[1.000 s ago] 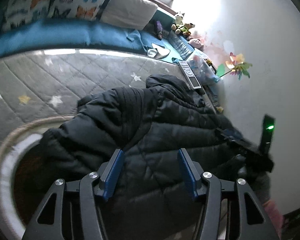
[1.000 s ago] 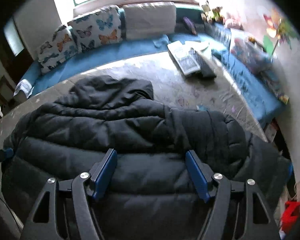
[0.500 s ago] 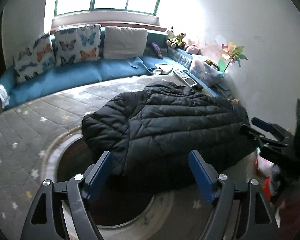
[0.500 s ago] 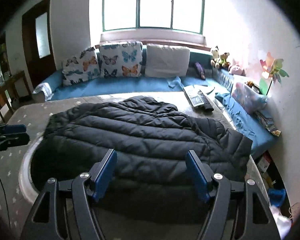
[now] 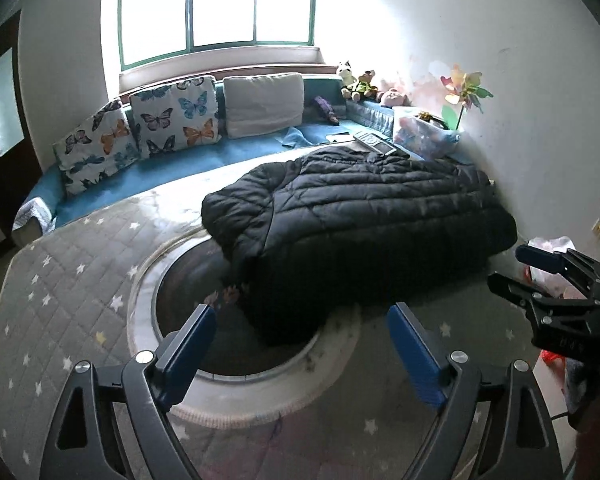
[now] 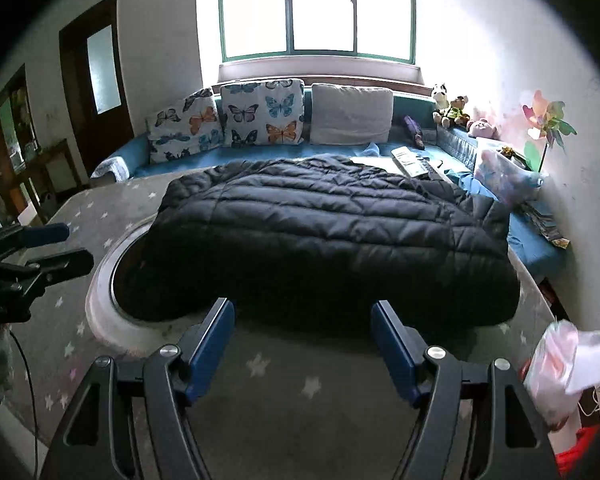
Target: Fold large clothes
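Note:
A black quilted puffer jacket (image 5: 364, 216) lies folded into a thick rectangle on the grey star-patterned mat (image 5: 72, 280); it also shows in the right wrist view (image 6: 320, 236). My left gripper (image 5: 300, 328) is open and empty, held back from the jacket's near edge. My right gripper (image 6: 302, 324) is open and empty, just short of the jacket's front edge. The right gripper also shows at the right of the left wrist view (image 5: 540, 272), and the left gripper at the left of the right wrist view (image 6: 48, 248).
A round white-rimmed ring (image 5: 236, 392) lies in the mat, partly under the jacket. A blue bench (image 6: 204, 158) with butterfly cushions (image 6: 264, 114) runs along the window wall. Remote controls (image 6: 410, 160), soft toys (image 6: 454, 110) and a paper pinwheel (image 6: 548, 124) are at the right. A pink bag (image 6: 564, 364) lies near right.
Both grippers have pulled up and back from the jacket, which they were close over a second ago. The jacket stays folded on the mat.

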`<act>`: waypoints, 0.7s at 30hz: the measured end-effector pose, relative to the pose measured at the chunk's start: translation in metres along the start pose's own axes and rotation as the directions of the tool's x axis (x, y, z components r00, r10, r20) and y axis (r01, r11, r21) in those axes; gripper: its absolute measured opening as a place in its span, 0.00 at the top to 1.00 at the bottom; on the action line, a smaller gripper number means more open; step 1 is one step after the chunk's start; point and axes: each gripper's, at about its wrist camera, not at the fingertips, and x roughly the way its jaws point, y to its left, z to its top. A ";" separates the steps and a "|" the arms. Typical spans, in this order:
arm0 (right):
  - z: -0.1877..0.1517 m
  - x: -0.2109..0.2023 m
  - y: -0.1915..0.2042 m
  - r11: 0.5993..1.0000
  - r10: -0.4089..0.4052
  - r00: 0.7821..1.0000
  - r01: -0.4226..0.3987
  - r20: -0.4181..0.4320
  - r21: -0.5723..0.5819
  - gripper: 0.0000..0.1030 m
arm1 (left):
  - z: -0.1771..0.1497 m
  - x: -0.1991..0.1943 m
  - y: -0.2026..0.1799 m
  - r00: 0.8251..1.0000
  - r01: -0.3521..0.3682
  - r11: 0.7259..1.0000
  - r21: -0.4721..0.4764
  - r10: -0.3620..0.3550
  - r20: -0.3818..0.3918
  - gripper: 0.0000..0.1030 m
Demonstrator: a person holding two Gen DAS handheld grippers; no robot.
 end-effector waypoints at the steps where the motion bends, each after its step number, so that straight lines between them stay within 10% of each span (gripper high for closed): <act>1: -0.004 -0.003 0.003 1.000 -0.014 1.000 0.014 0.001 0.000 0.24 | -0.005 -0.003 -0.001 1.000 0.001 1.000 0.002 -0.001 -0.004 0.09; 21: -0.030 -0.035 0.005 0.995 -0.091 0.996 0.090 0.023 0.046 0.21 | -0.050 -0.041 -0.017 0.999 -0.049 0.999 0.009 0.049 0.005 0.09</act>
